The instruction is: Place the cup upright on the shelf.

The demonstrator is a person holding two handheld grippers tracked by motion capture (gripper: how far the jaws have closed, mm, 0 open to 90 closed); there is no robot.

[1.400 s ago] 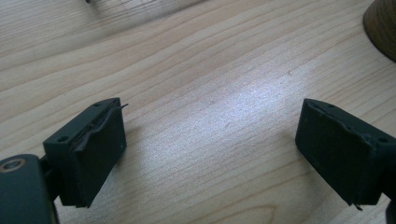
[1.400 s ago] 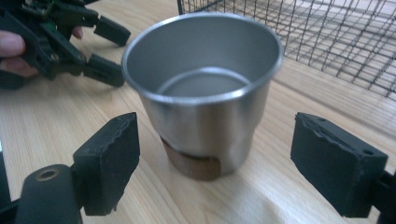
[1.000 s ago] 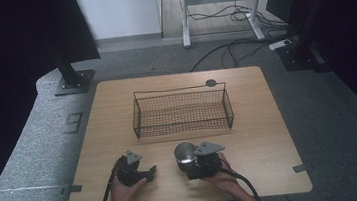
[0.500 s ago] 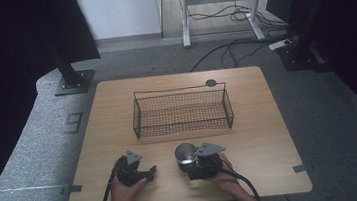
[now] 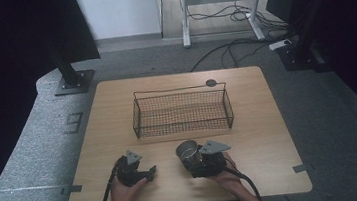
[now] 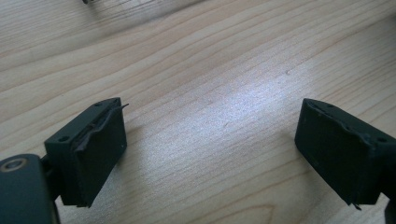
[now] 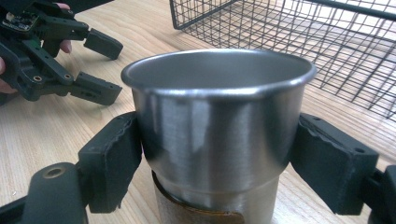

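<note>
A steel cup (image 7: 217, 116) with a brown band near its base stands upright on the wooden table (image 5: 259, 122), near the front edge. My right gripper (image 7: 217, 154) is shut on it, a pad pressing each side below the rim. In the high view the steel cup (image 5: 188, 151) sits just ahead of the right gripper (image 5: 192, 158) and the hand holding it. To its left, my left gripper (image 5: 146, 175) rests low over bare wood. Its jaws stand wide open with nothing between them, as the left gripper (image 6: 210, 154) shows in its own view.
A black wire basket (image 5: 181, 111) sits across the middle of the table, just beyond the cup, with nothing seen in it. A small dark disc (image 5: 211, 83) lies behind it near the far edge. Cables trail from both grippers off the front edge.
</note>
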